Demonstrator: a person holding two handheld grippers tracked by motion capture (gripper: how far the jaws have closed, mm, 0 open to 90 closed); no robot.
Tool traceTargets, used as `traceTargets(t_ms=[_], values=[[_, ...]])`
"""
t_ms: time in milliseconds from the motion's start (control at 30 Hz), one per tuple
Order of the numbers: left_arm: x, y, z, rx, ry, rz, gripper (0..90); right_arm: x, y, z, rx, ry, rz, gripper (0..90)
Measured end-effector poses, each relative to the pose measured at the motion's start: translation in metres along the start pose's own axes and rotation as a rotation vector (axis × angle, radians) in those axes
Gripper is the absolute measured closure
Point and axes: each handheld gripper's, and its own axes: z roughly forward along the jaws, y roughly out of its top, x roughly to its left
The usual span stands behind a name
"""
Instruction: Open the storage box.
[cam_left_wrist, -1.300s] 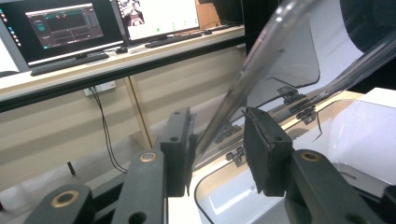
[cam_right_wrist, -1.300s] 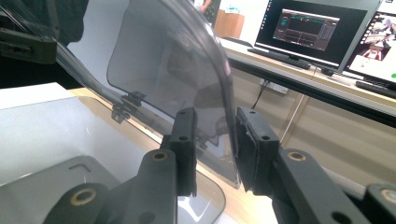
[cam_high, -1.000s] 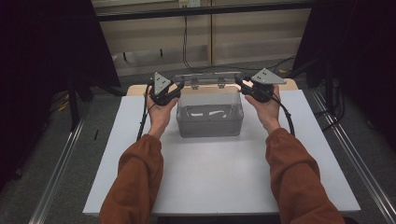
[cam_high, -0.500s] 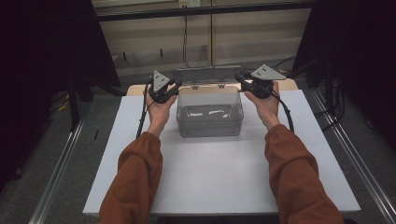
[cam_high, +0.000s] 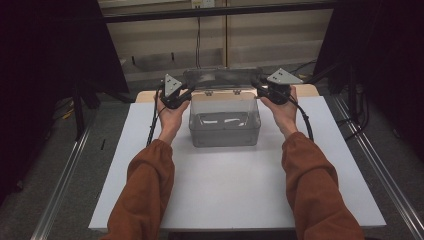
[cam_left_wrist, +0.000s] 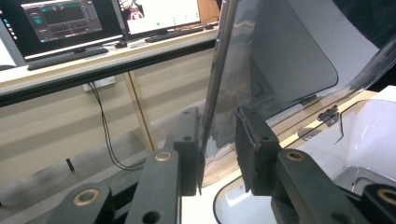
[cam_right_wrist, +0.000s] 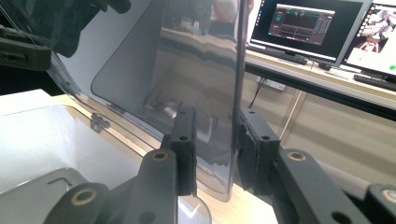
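Observation:
A clear plastic box (cam_high: 225, 122) stands at the middle back of the white table top (cam_high: 225, 190). Its hinged clear lid (cam_high: 220, 79) is raised nearly upright behind it. My left gripper (cam_high: 185, 94) holds the lid's left edge and my right gripper (cam_high: 257, 86) holds its right edge. In the left gripper view the lid (cam_left_wrist: 280, 56) stands edge-on between the jaws of the left gripper (cam_left_wrist: 217, 149), above the box (cam_left_wrist: 369, 135). In the right gripper view the right gripper (cam_right_wrist: 217, 149) has the lid (cam_right_wrist: 187, 56) the same way. A small pale item lies inside the box.
Beyond the table runs a desk with monitors (cam_left_wrist: 60, 21) and a keyboard, cables hanging below. Metal rails (cam_high: 65, 175) flank the table on the floor. Dark curtains stand at both sides. The lid's hinges (cam_left_wrist: 329, 113) sit on the box's back rim.
Both grippers have moved up and away from the person, swinging the lid from low over the box to nearly upright.

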Motion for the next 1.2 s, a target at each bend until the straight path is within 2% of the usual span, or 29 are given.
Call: traceTargets(t_ms=[233, 500, 667, 1067, 1200], values=[[0.001, 0.000, 0.003, 0.000, 0.007, 0.002, 71.6, -0.002, -0.007, 0.006, 0.027, 0.002, 0.002, 68.5], [0.004, 0.000, 0.008, 0.000, 0.014, -0.004, 71.9, -0.005, -0.010, 0.011, 0.030, -0.002, 0.007, 68.8], [0.005, 0.000, 0.011, -0.002, 0.019, -0.010, 72.3, -0.007, -0.014, 0.014, 0.045, 0.006, 0.018, 63.8], [0.008, -0.002, 0.016, 0.005, 0.014, -0.006, 72.4, -0.010, -0.028, 0.023, 0.072, 0.015, 0.058, 64.4], [0.008, -0.004, 0.018, -0.005, 0.014, -0.022, 72.4, -0.010, -0.031, 0.027, 0.074, 0.016, 0.071, 65.2]])
